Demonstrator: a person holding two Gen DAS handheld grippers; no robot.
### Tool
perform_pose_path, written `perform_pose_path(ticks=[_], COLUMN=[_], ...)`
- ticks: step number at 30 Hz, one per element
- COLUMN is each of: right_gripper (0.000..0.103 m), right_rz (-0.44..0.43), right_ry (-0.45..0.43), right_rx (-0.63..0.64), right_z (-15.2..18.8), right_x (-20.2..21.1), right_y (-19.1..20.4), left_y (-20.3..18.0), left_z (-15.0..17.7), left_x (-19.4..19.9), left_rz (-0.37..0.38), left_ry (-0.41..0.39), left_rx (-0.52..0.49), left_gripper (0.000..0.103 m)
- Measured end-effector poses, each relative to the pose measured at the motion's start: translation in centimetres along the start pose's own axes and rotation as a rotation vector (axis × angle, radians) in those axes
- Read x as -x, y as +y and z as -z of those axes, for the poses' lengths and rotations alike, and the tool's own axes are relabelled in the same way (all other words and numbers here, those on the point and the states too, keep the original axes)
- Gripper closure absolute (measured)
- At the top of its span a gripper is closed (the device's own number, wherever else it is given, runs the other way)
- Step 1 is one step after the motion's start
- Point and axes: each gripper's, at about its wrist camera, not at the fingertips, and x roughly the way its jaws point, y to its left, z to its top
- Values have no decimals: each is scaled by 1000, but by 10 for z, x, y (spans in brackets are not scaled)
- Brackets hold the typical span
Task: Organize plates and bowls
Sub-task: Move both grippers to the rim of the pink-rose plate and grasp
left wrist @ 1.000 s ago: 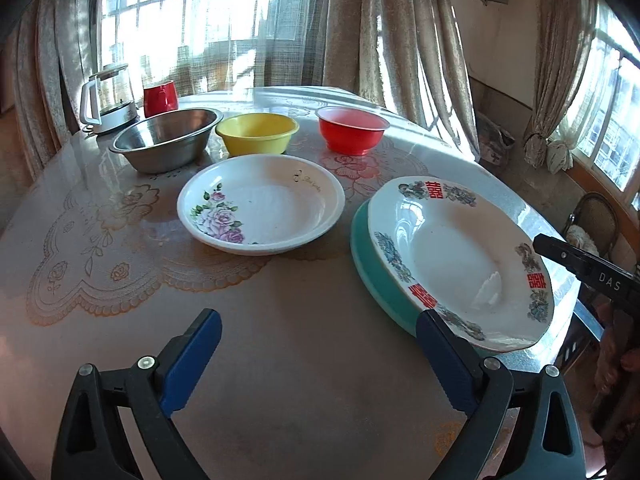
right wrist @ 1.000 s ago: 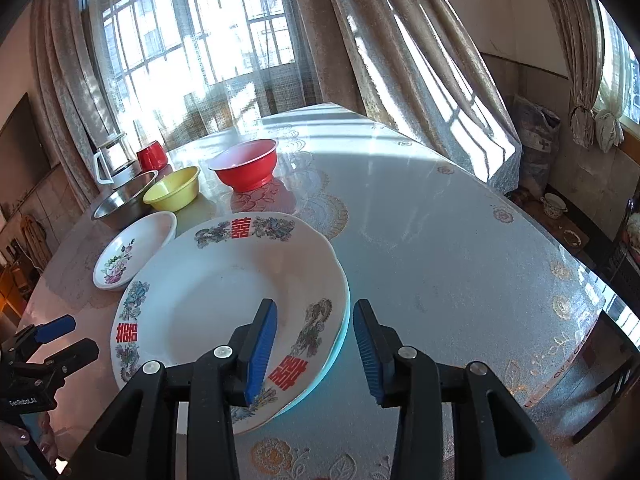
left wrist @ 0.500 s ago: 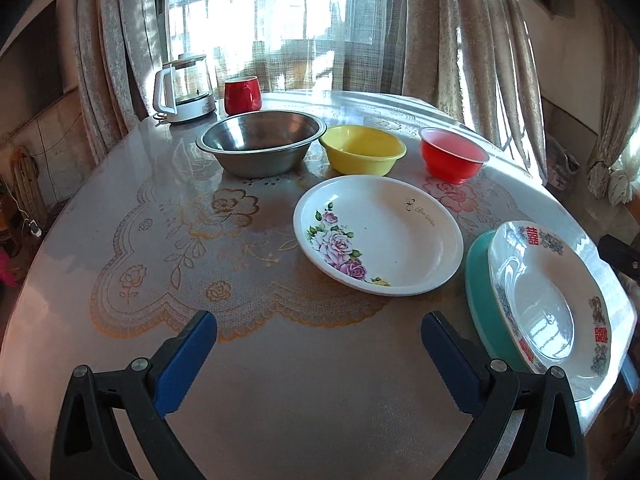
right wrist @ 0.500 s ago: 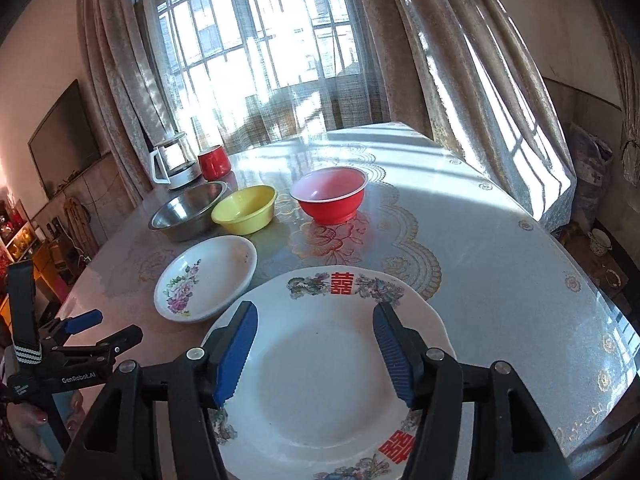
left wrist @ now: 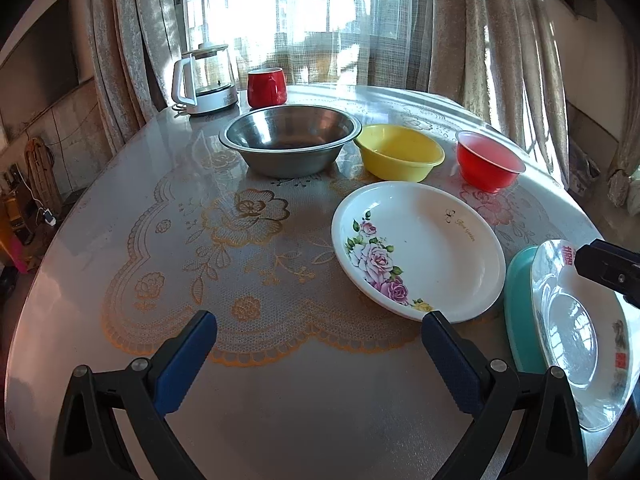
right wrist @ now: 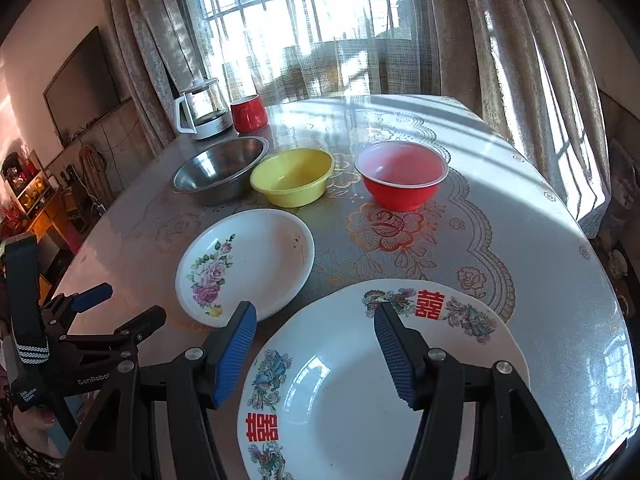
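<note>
A white plate with red characters (right wrist: 348, 384) lies on a teal plate (left wrist: 520, 304) at the table's near right; it also shows in the left wrist view (left wrist: 576, 332). A white rose plate (left wrist: 420, 248) (right wrist: 248, 264) lies in the middle. Behind it stand a steel bowl (left wrist: 290, 142) (right wrist: 220, 170), a yellow bowl (left wrist: 400, 152) (right wrist: 294, 176) and a red bowl (left wrist: 488, 166) (right wrist: 402, 174). My left gripper (left wrist: 320, 354) is open and empty above the table, near the rose plate's front edge. My right gripper (right wrist: 314, 354) is open and empty above the character plate.
A glass kettle (left wrist: 204, 80) (right wrist: 202, 110) and a red mug (left wrist: 267, 87) (right wrist: 249, 114) stand at the table's far edge by the curtains. The round table (left wrist: 180, 240) has a lace-pattern cover. The table edge drops off at right.
Both grippers have swung left and pulled back. The right gripper has opened wider and moved from the character plate's right rim to over its middle. The dishes have not moved.
</note>
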Motion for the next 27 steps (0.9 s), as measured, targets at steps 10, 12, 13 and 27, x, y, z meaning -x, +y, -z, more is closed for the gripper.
perform_pose_path(ticks=[10,12,13,27], right_gripper=[48,48,49,51], right_rz=[-20,-24,-32,-16], right_ry=[60,72,77,164], right_rx=[-21,-43,-53,-109], right_z=[-22,-26,-28,-42], right_x=[-40,-47,-50,-92], right_y=[7,4,2,-10], left_y=[9,8,8,6], left_z=[-14,-16,-17,-22], left_x=[-10,-16,-18,-39], left_rz=[84,80,84,138], left_ry=[-7,6,10,9], left_rx=[69,68,68,58], left_gripper=[0,0,0,2])
